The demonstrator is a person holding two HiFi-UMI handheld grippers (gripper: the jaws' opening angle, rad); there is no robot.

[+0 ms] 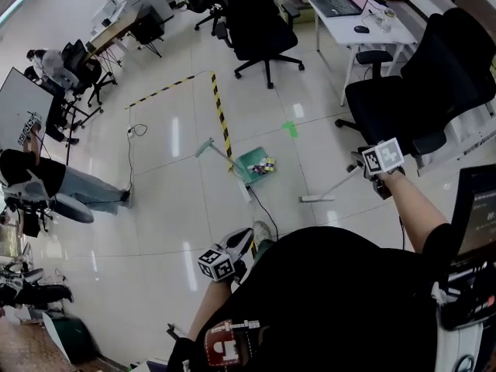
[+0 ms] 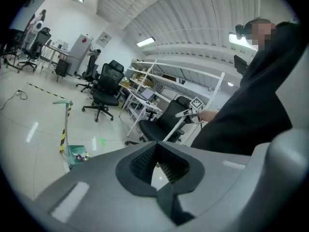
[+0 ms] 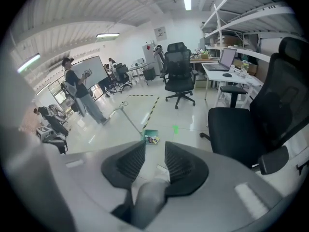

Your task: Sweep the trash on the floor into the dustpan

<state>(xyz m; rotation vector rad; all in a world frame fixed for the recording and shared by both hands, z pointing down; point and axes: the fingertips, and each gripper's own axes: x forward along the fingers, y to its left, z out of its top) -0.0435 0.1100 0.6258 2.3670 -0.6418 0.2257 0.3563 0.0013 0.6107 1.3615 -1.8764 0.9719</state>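
The green dustpan (image 1: 252,166) stands on the floor by the striped tape, with colourful trash (image 1: 266,164) inside and its long handle (image 1: 208,147) leaning up to the left. My right gripper (image 1: 372,178) is shut on the pale broom handle (image 1: 341,186); the broom head (image 1: 314,199) rests on the floor right of the pan. In the right gripper view the handle (image 3: 147,202) runs between the pads, and the dustpan (image 3: 151,138) lies ahead. My left gripper (image 1: 232,250) hangs near my body, shut and empty (image 2: 157,146), with the dustpan (image 2: 77,153) far off to its left.
Black office chairs (image 1: 260,29) (image 1: 422,91) and a white desk with a laptop (image 1: 349,10) stand beyond and right of the pan. Yellow-black tape (image 1: 221,118) and a cable (image 1: 133,142) cross the floor. A person (image 1: 54,184) sits at the left.
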